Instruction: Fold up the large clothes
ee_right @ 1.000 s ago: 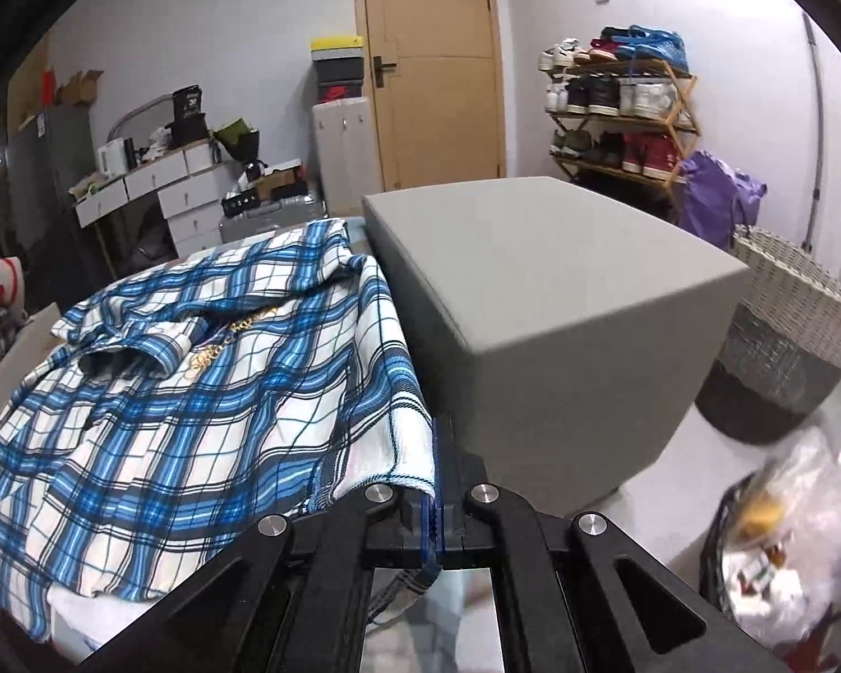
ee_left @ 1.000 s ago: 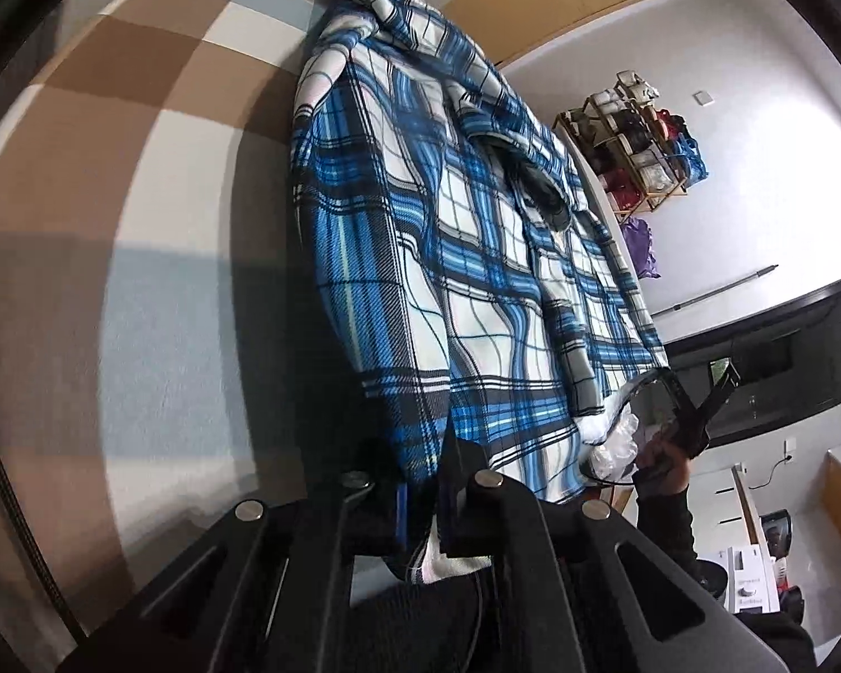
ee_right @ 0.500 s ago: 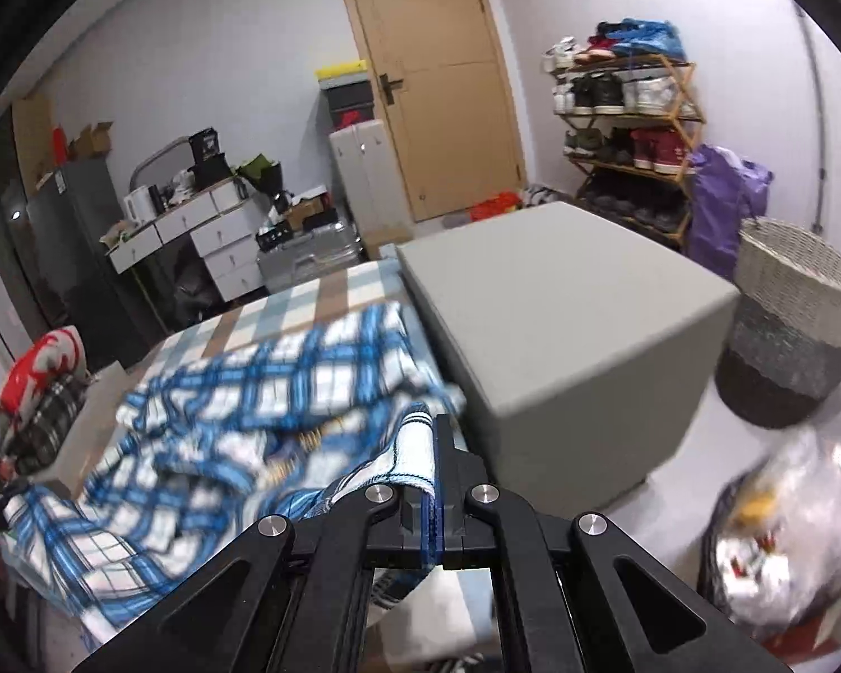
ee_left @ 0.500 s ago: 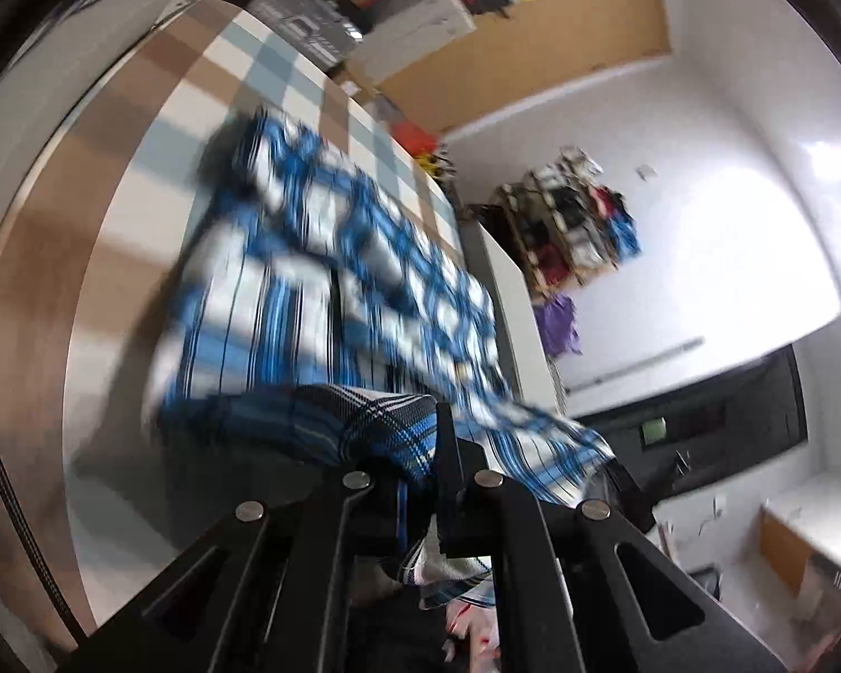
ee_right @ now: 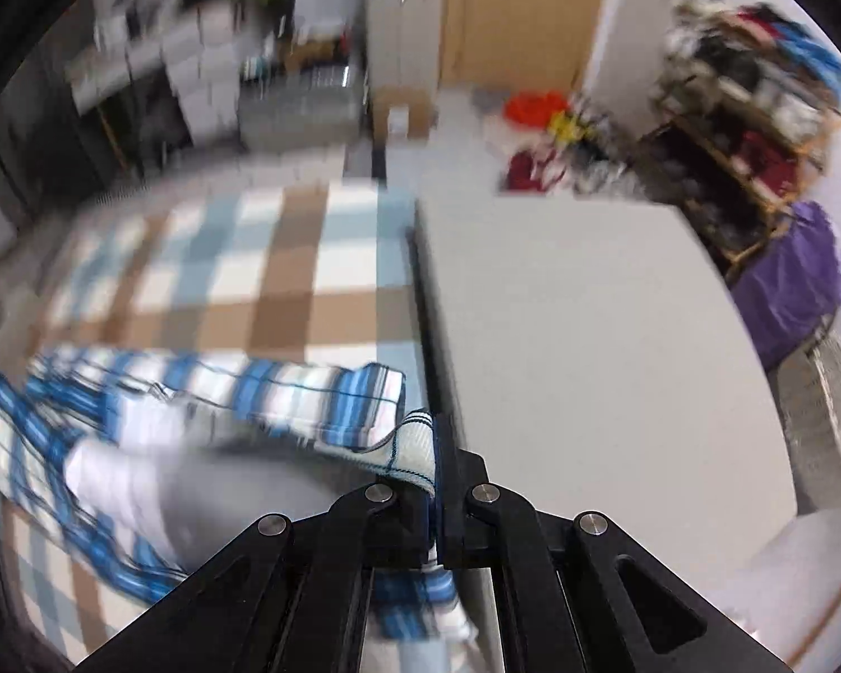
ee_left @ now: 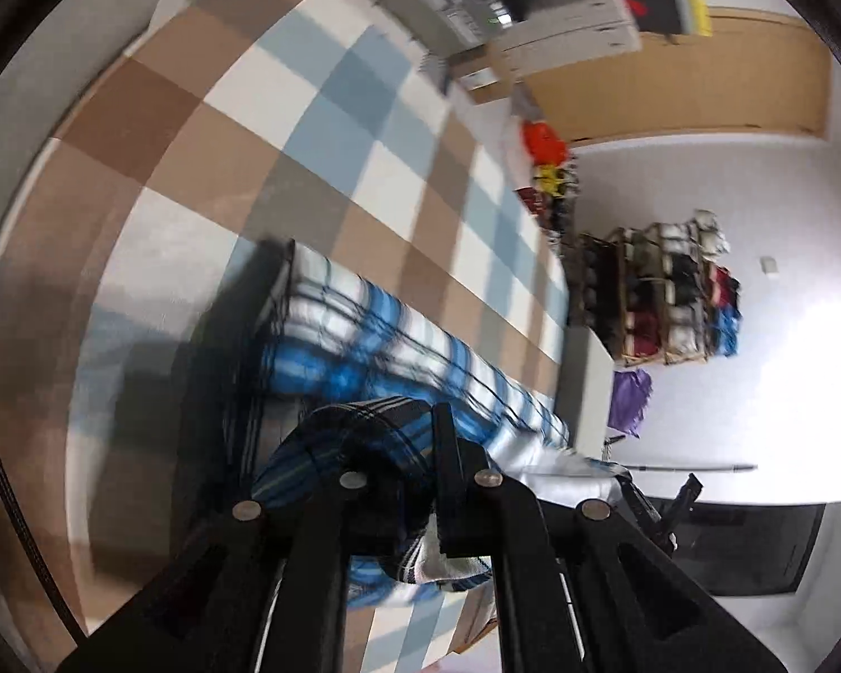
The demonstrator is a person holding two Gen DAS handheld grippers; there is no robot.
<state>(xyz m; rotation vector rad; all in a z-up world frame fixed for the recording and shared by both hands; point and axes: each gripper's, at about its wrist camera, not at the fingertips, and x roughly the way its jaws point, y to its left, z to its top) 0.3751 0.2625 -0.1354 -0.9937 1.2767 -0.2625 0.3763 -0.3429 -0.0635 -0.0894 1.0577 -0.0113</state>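
While both views are smeared with blur, the grips read clearly: the left claw (ee_left: 429, 482) is closed tight on a bunched edge of the shirt (ee_left: 398, 353), a blue, white and black plaid, with a dark fold of it looping around the jaws and a white-edged corner hanging below them toward 6 o'clock. From that grip the shirt runs as a long rolled band toward 1 o'clock, lying across the bed (ee_left: 319, 129), whose cover is checked in brown, pale blue and white. In the right wrist view, the right claw (ee_right: 437, 476) is likewise clamped on a hemmed corner of the shirt (ee_right: 286, 392), and the cloth stretches away toward 9 o'clock over the same bed cover (ee_right: 286, 275), part of it lifted and billowing with its pale inner side showing. Just beside this claw, from 12 to 3 o'clock, sits a grey block (ee_right: 583, 325) touching the bed's edge. A shoe rack (ee_right: 757, 129) stands at 2 o'clock, with a purple bag (ee_right: 802, 275) beside it.
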